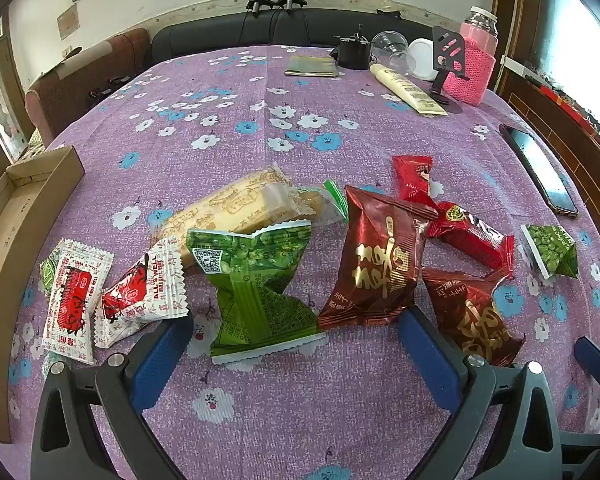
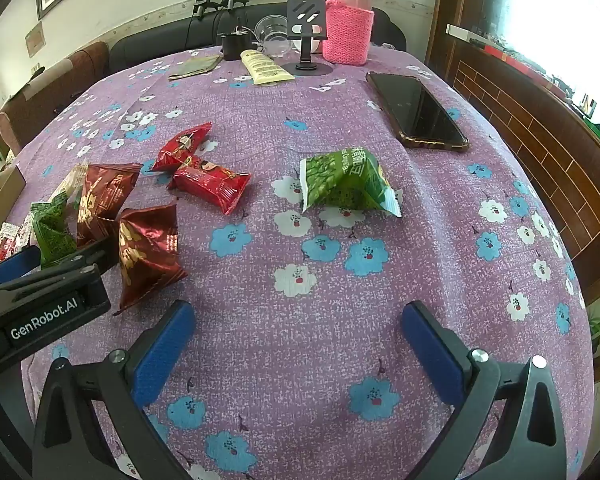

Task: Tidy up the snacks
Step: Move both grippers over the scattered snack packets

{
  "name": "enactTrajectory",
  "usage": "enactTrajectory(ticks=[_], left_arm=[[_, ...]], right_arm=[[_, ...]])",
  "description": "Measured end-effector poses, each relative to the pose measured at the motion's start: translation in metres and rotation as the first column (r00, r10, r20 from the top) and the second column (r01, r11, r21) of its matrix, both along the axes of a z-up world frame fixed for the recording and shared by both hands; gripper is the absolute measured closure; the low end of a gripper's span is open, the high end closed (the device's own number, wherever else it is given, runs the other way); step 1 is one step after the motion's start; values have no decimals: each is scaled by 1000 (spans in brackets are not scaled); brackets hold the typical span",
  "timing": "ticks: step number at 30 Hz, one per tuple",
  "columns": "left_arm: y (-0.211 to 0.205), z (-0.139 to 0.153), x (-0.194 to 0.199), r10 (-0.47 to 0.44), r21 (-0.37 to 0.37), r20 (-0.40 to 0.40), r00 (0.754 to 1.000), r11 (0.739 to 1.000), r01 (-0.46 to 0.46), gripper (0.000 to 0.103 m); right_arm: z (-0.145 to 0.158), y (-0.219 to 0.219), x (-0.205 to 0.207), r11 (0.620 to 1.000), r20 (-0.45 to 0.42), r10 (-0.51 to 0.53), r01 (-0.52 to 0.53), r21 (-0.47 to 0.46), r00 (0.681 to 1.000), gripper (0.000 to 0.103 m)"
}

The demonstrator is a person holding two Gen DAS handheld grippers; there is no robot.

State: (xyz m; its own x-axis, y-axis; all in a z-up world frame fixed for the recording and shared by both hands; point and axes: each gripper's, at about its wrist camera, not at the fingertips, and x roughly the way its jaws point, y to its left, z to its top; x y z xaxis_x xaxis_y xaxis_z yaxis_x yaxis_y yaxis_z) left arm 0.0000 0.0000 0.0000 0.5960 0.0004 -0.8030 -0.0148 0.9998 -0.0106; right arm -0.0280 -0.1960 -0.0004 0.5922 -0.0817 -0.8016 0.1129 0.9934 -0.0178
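Snack packets lie on a purple flowered tablecloth (image 1: 300, 412). My left gripper (image 1: 296, 332) is open, its blue fingers either side of a green pea packet (image 1: 256, 284). A dark red packet (image 1: 376, 264) touches its right finger, a second dark red one (image 1: 472, 320) lies beyond. Two white-red packets (image 1: 72, 296) lie left, a yellow biscuit pack (image 1: 236, 212) behind, two bright red packets (image 1: 460, 228) at right. My right gripper (image 2: 300, 320) is open and empty, well short of another green pea packet (image 2: 348, 184). The left gripper's body (image 2: 40, 292) shows at the left.
A cardboard box (image 1: 8, 248) stands at the table's left edge. A black phone (image 2: 416, 112) lies at the right. At the far end stand a pink knitted bottle (image 2: 348, 20), a phone stand (image 2: 306, 36), a cream tube (image 2: 264, 66) and a glass bowl (image 2: 274, 34).
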Motion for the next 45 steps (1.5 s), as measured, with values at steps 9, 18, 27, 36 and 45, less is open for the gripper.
enactTrajectory(ticks=[9,18,27,36,45], left_arm=[[3,1,2,6,-10,-25,1000,1000,-6,0],[8,4,-8,-136,-67,-73,988,989,131,1],[55,70,-83,-181,-220,178,967,951,218,21],[160,132,-146,-8,-125,471,882,989,75,0],[217,83,-134,119,-253,332,936,967,-33,0]], right_arm=[[2,-1,-1,1000,0,0,0,1,1000,0],[4,1,-3,1000,-30,-6,6,6,1000,0],[4,2,-2,1000,-35,-13,14,5,999,0],[8,1,-11,1000,-58,-3,2,-22,998,1],[66,16,-62,994,178,89,-99,53,980,8]])
